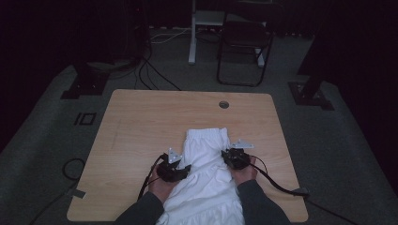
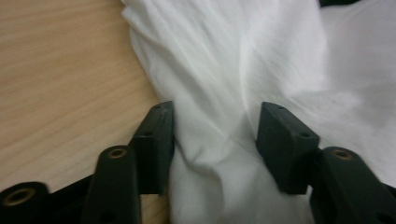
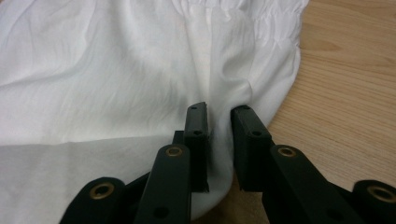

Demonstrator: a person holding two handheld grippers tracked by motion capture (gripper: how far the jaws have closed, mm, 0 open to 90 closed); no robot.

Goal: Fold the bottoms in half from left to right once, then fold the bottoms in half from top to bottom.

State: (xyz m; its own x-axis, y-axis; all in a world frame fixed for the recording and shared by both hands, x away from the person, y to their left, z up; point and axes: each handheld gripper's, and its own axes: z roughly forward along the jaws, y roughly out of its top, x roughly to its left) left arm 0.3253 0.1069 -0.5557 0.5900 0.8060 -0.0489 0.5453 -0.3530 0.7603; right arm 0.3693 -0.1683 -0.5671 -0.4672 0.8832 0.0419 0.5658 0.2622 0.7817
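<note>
I am pinching the white garment (image 1: 206,173) at both side edges near the bench's (image 1: 141,122) front edge: my right tool (image 3: 219,112) clamping a fold, my left tool (image 2: 215,126) seemingly bunching cloth between wider jaws, probably to fold it.

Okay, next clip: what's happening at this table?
A person at a wooden table is working a white garment with a hand-held gripper in each hand. The left hand-held gripper is at the cloth's left edge, a bunched fold between its fairly wide jaws. The right hand-held gripper is at the right edge, its jaws pinched close on a fold. The garment lies lengthwise, with its gathered band at the far end and its near end hanging over the table's front edge.
</note>
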